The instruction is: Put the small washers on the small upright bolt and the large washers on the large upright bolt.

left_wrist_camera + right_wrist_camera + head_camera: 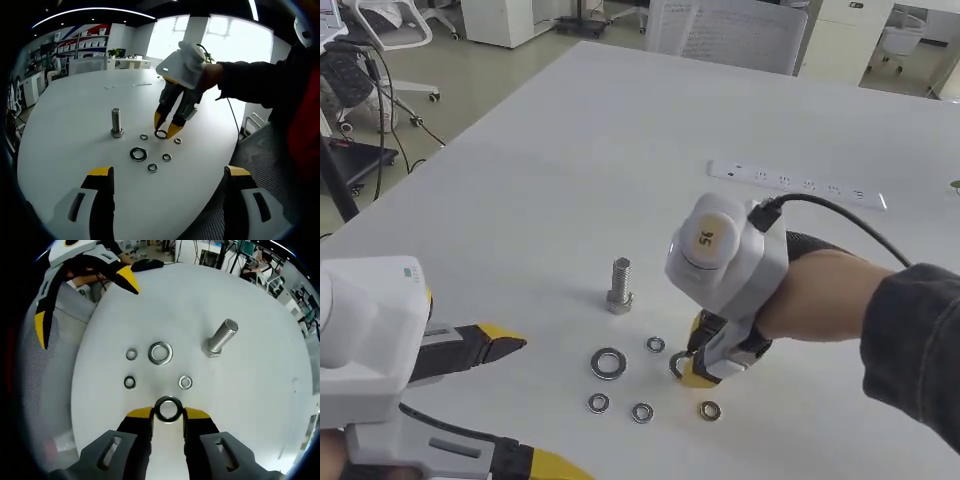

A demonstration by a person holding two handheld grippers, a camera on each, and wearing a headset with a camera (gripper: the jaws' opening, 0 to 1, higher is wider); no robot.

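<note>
A single steel bolt [620, 287] stands upright on the white table. In front of it lie a large washer [608, 363] and several small washers, one of them [655, 345] nearest the bolt. My right gripper [682, 368] is down at the table surface, right of the loose large washer, and is shut on another large washer [168, 409], a dark ring pinched between its yellow tips. In the left gripper view that gripper [164, 132] holds the ring [161, 134] low, just right of the bolt [116, 123]. My left gripper [538, 405] is open at the near left, with nothing between its jaws.
A white power strip [798, 184] lies across the table's far right, with the right gripper's black cable [840, 212] running toward it. Office chairs [725, 35] and cabinets stand beyond the far edge. The table around the bolt is bare white surface [520, 200].
</note>
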